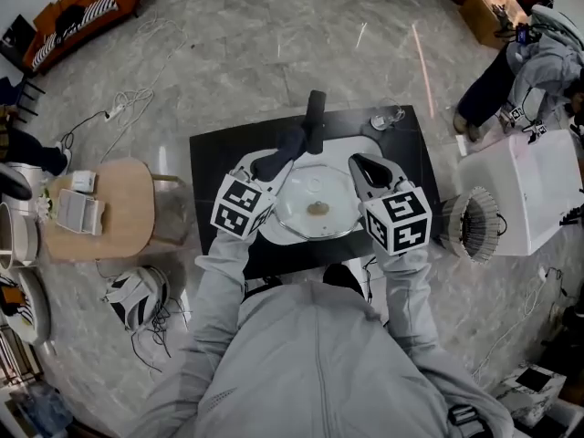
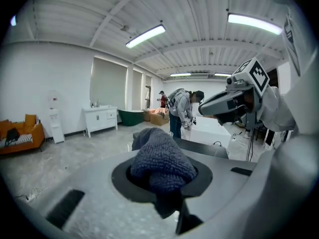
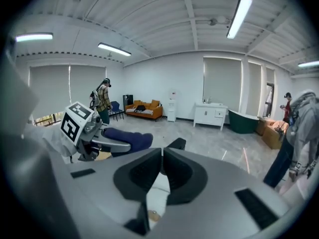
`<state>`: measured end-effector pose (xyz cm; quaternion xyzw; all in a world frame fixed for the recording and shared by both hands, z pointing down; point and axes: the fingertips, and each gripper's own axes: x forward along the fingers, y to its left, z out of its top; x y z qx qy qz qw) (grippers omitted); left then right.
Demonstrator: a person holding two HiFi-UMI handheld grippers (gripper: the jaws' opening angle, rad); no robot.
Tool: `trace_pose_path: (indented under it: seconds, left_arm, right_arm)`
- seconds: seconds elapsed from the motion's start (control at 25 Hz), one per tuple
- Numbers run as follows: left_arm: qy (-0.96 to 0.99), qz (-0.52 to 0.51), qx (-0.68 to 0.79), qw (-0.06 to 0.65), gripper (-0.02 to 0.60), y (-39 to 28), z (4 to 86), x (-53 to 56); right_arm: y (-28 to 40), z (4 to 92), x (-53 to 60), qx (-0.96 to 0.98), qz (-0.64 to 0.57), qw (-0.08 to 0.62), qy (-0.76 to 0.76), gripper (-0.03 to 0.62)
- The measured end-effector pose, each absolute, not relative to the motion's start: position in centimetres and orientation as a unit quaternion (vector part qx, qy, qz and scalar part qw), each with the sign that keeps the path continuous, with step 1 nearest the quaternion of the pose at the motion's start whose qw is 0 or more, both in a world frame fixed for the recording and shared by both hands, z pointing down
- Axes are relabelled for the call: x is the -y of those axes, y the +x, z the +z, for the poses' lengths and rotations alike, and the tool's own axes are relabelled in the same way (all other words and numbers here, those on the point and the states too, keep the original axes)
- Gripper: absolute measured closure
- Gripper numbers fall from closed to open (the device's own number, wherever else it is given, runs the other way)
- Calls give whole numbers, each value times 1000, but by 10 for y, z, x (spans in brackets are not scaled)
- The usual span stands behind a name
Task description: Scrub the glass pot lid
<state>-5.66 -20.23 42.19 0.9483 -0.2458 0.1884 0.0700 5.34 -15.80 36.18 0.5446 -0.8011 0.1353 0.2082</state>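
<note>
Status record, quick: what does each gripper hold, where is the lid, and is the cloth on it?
left gripper: shut on the dark cloth
right gripper: jaws together, nothing between them
glass lid: flat on the white mat on the black table, between the two grippers
lid centre: brownish spot, stain or knob unclear
cloth on lid: seemingly not; it shows past the lid's far left rim

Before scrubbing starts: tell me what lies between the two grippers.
The glass lid lies between the left gripper, shut on a cloth, and the right gripper, in the head view.
</note>
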Motion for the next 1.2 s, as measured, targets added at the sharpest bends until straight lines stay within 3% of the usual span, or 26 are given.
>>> trace_pose_path:
  seconds: [0.56,1.2]
  left_arm:
    - [954,117,260,-93,499,-105,294,190]
    - [934,62,320,-147,499,-153,211,186]
  right_arm:
    - [4,267,147,798,27,160,581,562]
    - [-15,206,135,791,-35,134,596,563]
